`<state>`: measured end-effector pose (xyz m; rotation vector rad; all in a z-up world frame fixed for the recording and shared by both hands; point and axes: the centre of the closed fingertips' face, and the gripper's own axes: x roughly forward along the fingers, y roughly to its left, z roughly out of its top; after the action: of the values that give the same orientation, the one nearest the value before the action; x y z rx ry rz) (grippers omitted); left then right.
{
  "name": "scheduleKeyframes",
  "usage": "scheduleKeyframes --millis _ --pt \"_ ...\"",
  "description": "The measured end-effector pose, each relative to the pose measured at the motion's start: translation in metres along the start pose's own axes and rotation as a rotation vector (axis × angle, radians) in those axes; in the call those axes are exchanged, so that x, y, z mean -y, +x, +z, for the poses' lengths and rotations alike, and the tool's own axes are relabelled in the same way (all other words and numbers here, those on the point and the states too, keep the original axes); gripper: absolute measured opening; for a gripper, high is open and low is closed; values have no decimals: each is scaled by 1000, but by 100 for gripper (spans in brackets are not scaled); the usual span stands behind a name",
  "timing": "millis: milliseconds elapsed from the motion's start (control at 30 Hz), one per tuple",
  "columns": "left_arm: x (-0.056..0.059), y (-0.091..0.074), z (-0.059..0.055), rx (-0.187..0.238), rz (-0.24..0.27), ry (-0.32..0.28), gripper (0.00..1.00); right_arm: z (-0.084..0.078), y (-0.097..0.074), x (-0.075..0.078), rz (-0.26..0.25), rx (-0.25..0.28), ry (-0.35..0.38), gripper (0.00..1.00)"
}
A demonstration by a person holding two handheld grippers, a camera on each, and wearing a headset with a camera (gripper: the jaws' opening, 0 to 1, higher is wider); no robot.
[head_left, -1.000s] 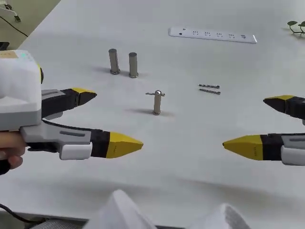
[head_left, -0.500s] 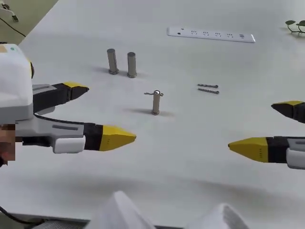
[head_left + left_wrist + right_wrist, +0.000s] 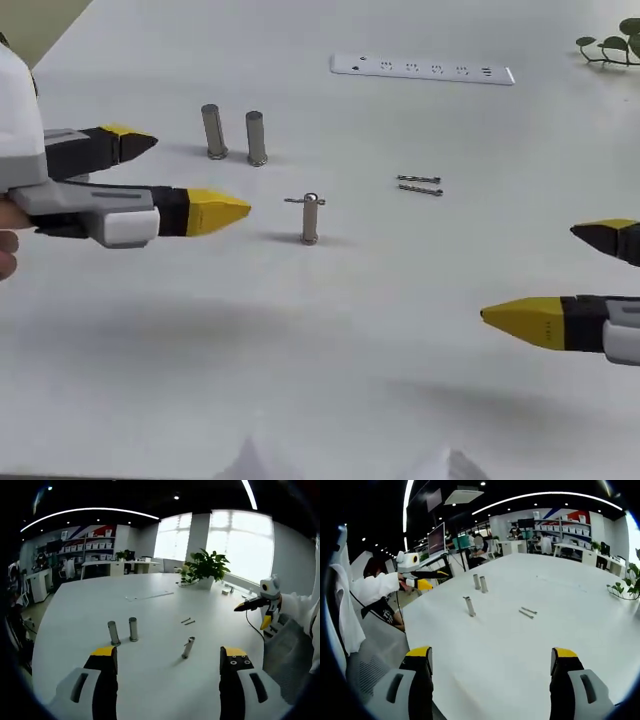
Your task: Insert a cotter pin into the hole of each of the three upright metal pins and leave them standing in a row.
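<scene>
Three metal pins stand upright on the white table. Two bare pins [image 3: 213, 131] [image 3: 255, 137] stand side by side at the back left. A third pin [image 3: 310, 219] stands nearer, with a cotter pin [image 3: 300, 200] through its top hole. Two loose cotter pins [image 3: 419, 184] lie to its right. My left gripper [image 3: 185, 178] hangs open at the left, above the table and left of the third pin. At the right edge my right gripper [image 3: 545, 280] stands open with nothing between its jaws. The pins [image 3: 188, 647] [image 3: 469, 606] appear ahead in both gripper views.
A white power strip [image 3: 422, 69] lies at the back of the table. A green plant [image 3: 610, 48] sits at the far right corner. White cloth [image 3: 250, 465] shows at the near edge. Wide bare table [image 3: 330, 340] lies in front of the pins.
My left gripper has risen and drawn back toward the left, with its jaws still apart. The right gripper has slid slightly right and down. The head camera has shifted a little.
</scene>
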<state>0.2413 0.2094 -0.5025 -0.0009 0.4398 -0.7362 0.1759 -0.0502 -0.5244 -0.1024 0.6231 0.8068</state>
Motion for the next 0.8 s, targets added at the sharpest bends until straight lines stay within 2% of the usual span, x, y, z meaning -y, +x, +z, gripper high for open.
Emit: scheduleKeyframes --millis 67,167,267,333,400,567,667,700,800 --pt "-10 3 2 -7 13 8 77 0 -1 1 -6 -1 6 97" --pt "-31 8 9 16 70 -5 73 -1 -3 2 -15 0 15 97" --pt "-47 17 13 31 105 -18 60 -2 -3 3 -25 1 16 96" --pt "-66 20 21 63 186 -15 56 -4 -3 4 -29 -3 16 96" --pt "-75 23 25 81 207 -26 53 -5 -2 4 -31 -6 16 96" --pt "-93 38 24 70 209 -8 41 -7 -2 6 -38 -20 23 96" --pt "-105 49 20 54 213 -5 40 -8 -3 7 -44 -26 27 96" --pt "-105 49 20 52 213 -6 39 -9 -3 7 -44 -27 27 96" --pt "-115 59 14 39 211 -13 34 -9 -4 8 -50 -33 29 96"
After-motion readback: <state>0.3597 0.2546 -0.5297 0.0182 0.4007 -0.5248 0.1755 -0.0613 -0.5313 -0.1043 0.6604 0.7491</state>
